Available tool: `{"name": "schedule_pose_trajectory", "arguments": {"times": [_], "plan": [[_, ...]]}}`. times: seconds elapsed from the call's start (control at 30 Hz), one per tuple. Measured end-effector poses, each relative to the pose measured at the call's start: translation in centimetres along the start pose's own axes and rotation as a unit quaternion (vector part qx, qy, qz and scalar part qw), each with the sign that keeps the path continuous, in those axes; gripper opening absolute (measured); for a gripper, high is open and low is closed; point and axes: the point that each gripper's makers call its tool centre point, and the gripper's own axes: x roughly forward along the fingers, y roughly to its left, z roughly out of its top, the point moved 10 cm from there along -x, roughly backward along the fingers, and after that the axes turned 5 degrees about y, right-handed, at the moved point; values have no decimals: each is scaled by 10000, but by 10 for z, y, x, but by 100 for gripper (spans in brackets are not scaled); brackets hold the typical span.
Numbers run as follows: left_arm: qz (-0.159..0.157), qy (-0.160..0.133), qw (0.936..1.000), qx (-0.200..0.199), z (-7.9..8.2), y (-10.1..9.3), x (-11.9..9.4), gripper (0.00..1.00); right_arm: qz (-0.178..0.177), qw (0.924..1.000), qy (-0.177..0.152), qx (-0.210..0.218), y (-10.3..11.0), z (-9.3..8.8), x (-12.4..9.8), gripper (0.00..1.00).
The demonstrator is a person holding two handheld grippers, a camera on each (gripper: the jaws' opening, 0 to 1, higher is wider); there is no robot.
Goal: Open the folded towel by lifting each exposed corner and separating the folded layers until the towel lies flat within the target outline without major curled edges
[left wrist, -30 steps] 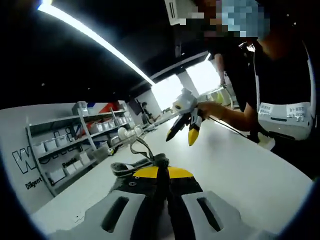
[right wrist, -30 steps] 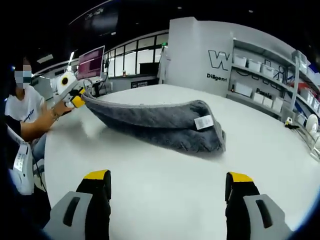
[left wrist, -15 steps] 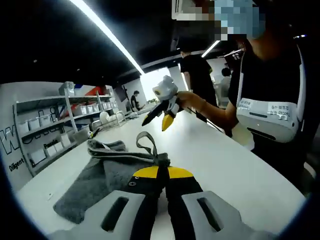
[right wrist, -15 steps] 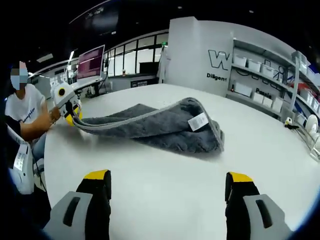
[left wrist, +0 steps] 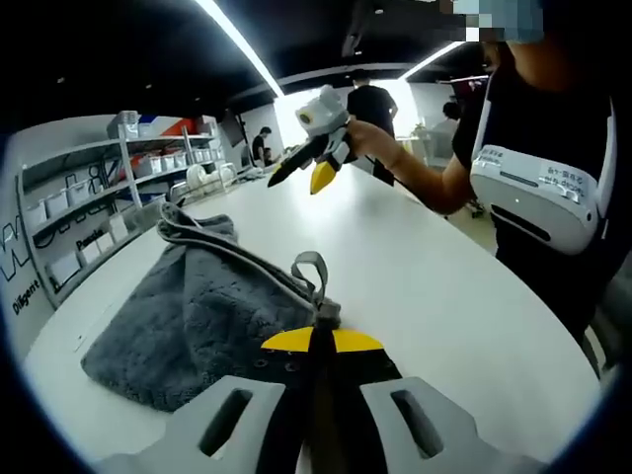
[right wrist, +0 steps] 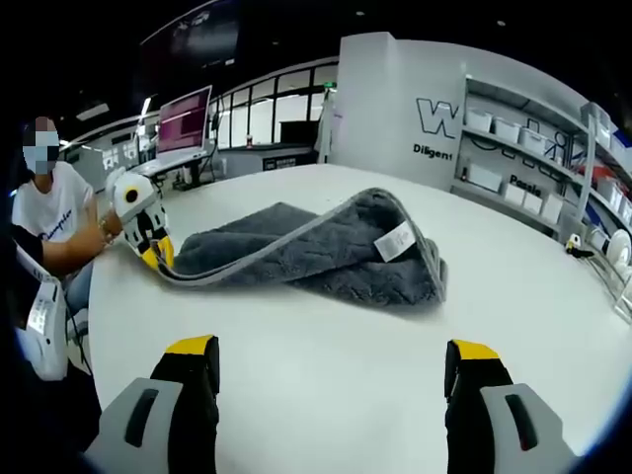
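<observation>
— Where is the towel?

— On the white worktop, a grey, plush heap still folded over itself. In the right gripper view its far side arches up, with a white label on the raised fold, and one pale-edged corner stretches out low toward the person seated at the left.

— What has hold of that corner?

— The left hand-held gripper. In its own view the yellow-tipped jaws are pressed together on the towel's edge, and a small grey loop stands up just past the tips. The right gripper view shows it from outside, at the towel's stretched corner, close to the worktop.

— And the right hand-held gripper?

— Its jaws stand wide apart with nothing between them, above bare worktop on the near side of the towel. In the left gripper view it is held up in the air in the person's hand, well apart from the towel.

— Anything else around?

— Shelves with white bins along the wall.
</observation>
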Motion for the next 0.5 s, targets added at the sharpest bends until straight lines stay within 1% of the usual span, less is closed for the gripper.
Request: {"name": "schedule_pose_trajectory", "arguments": {"times": [0.07, 0.13, 0.17, 0.23, 0.27, 0.3, 0.37, 0.4, 0.47, 0.5], "plan": [[-51, 36, 10000, -44, -1, 0, -1, 6, 0, 10000, -8, 21, -1, 0, 0, 97], [-59, 103, 9999, -7, -1, 1, -2, 10, -11, 10000, -11, 17, -1, 1, 0, 97], [-50, 105, 9999, -13, -1, 1, -3, 13, -16, 10000, -12, 14, -1, 1, 0, 97], [-96, 71, 9998, -180, -1, 2, -5, 20, -21, 10000, -10, 19, -1, 1, -1, 97], [-160, -46, 9992, -355, 0, 0, -5, 26, -22, 10000, -5, 20, 0, 1, 0, 97], [-163, -104, 9989, -416, 0, 0, -6, 29, -21, 10000, -2, 19, 0, 1, 0, 97], [-141, -223, 9982, -547, 0, 1, -9, 32, -18, 10000, 6, 17, 1, 1, 0, 97], [-43, -340, 9976, -602, 1, 2, -13, 33, -16, 10000, 10, 18, 1, 1, 0, 97], [180, -470, 9965, -669, 2, 5, -19, 35, -16, 10000, 12, 30, 0, 1, 1, 97], [199, -496, 9963, -679, 2, 5, -20, 36, -15, 10000, 11, 34, 0, 1, 1, 97]]}}
